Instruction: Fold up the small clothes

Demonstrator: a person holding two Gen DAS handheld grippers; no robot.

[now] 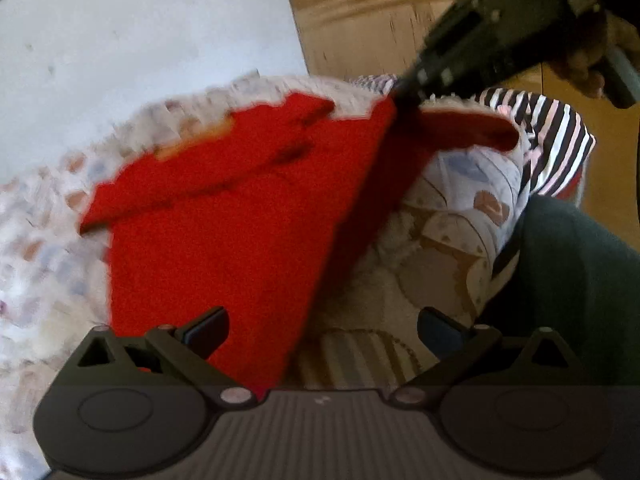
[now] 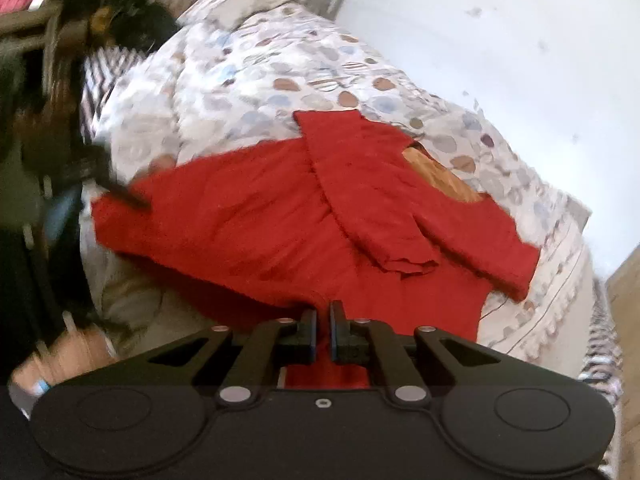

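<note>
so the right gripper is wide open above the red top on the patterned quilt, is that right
Not quite. The right gripper is shut, pinching an edge of the red top, as the right wrist view shows. The top does lie on the patterned quilt. The left gripper is the open one.

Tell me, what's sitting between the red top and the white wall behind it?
Only the spotted bedspread, which the red top lies on, runs up to the white wall. The right wrist view shows this best.
</note>
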